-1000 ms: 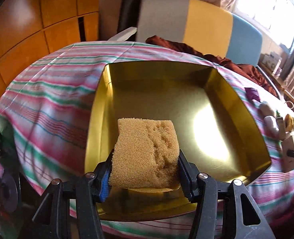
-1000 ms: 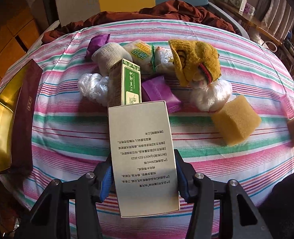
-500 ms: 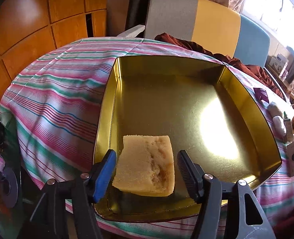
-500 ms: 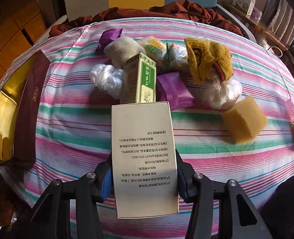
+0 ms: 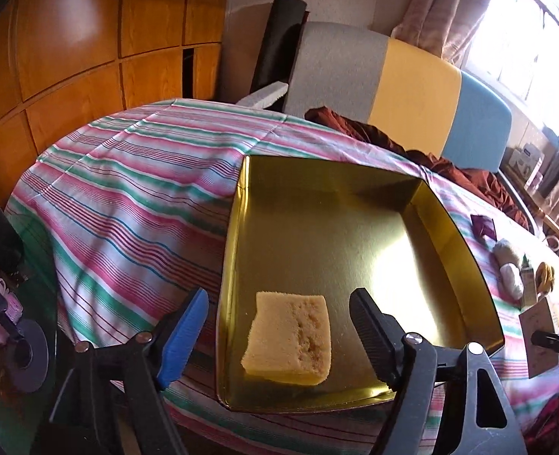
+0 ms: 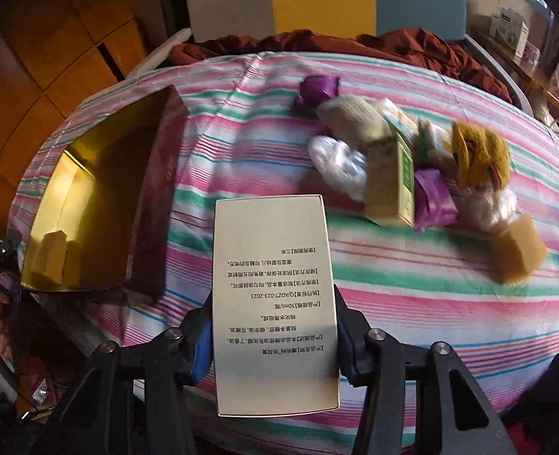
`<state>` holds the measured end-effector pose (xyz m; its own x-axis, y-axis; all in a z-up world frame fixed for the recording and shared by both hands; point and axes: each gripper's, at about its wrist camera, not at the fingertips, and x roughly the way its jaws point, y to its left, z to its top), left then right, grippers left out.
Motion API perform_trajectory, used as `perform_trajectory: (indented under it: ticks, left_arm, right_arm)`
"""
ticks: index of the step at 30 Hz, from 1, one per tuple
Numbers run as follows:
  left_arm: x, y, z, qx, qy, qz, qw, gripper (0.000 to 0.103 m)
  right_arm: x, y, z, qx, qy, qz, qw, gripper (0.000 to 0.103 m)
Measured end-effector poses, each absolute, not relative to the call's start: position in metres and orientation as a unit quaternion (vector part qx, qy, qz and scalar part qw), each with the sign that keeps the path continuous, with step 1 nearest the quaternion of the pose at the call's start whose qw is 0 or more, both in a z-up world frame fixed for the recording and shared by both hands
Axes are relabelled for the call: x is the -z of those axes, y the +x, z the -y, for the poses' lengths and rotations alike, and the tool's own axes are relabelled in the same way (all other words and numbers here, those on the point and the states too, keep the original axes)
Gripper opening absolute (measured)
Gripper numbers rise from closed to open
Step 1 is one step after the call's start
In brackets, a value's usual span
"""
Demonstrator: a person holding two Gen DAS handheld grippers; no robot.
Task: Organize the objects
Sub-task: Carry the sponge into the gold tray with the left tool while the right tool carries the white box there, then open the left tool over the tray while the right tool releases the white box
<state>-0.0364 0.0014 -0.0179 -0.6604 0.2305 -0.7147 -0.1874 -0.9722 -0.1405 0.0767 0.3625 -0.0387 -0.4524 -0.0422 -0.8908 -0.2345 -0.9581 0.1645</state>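
Gold-lined tray (image 5: 241, 227), one, shallow and square-cornered, maroon on its outer wall, lying on the striped cloth (image 5: 127, 197) of the counter at the left side of the scene. Contents: one yellow sponge (image 5: 288, 335), flat on the tray floor at the near left corner; the rest of the floor bare and glaring with window light. In the right wrist view the same tray (image 6: 158, 197) shows the sponge doubled by its reflection in the shiny wall.

Left hand-held gripper (image 5: 279, 335): above the tray's near edge, jaws opening, standing clear of the sponge on both sides, nothing pressed between them.

Right hand-held gripper (image 6: 273, 335): clamped on one cream carton (image 6: 273, 295) printed with black text, held above the cloth, near and to the right of the tray.

Loose on the cloth, far right of the tray, in one heap:
- green-and-cream carton (image 6: 391, 185), one, upright;
- purple wrapped items, two: far one (image 6: 319, 89), near one (image 6: 432, 197);
- cream knitted piece (image 6: 349, 119), one;
- mustard knitted piece (image 6: 478, 157), one;
- clear crumpled plastic bundle (image 6: 338, 165), one; a further pale bundle at the right of the heap is too blurred to identify;
- printed packet behind the green carton, count uncertain.

Second yellow sponge (image 6: 518, 252), one, on the cloth just right of the heap, apart from the tray.

Behind the counter: a chair back (image 5: 393, 87) in grey, yellow and blue panels, with a rust-brown cloth (image 5: 450, 167) bunched along the far edge.
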Motion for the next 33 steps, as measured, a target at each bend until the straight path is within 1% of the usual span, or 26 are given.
perform_trajectory:
  ticks: [4, 8, 10, 14, 21, 22, 26, 29, 33]
  left_arm:
    - [0.012, -0.037, 0.009, -0.915, -0.387, 0.036, 0.105, 0.078]
    - [0.01, -0.037, 0.02, -0.917, -0.384, 0.043, 0.096, 0.078]
    - [0.01, -0.036, 0.026, -0.918, -0.384, 0.046, 0.091, 0.078]
    - [0.011, -0.034, 0.036, -0.918, -0.385, 0.052, 0.08, 0.079]
    - [0.018, -0.03, 0.05, -0.917, -0.39, 0.057, 0.066, 0.08]
    - [0.019, -0.03, 0.052, -0.916, -0.391, 0.058, 0.064, 0.08]
    - [0.019, -0.03, 0.054, -0.917, -0.39, 0.061, 0.06, 0.081]
    - [0.016, -0.028, 0.053, -0.919, -0.386, 0.058, 0.058, 0.081]
    - [0.011, -0.027, 0.051, -0.922, -0.38, 0.051, 0.057, 0.084]
  right_arm:
    - [0.01, 0.046, -0.315, -0.863, -0.492, -0.113, -0.003, 0.051]
    - [0.002, 0.01, -0.258, -0.865, -0.49, -0.09, -0.066, 0.051]
    - [0.008, -0.008, -0.23, -0.859, -0.499, -0.074, -0.086, 0.051]
    - [0.036, -0.041, -0.186, -0.841, -0.53, -0.05, -0.096, 0.051]
    - [0.076, -0.06, -0.145, -0.812, -0.573, -0.042, -0.105, 0.053]
    - [0.078, -0.06, -0.143, -0.809, -0.575, -0.049, -0.108, 0.054]
    - [0.081, -0.055, -0.14, -0.802, -0.577, -0.075, -0.133, 0.066]
    - [0.075, -0.047, -0.141, -0.806, -0.567, -0.083, -0.148, 0.07]
    - [0.06, -0.034, -0.152, -0.825, -0.541, -0.084, -0.142, 0.076]
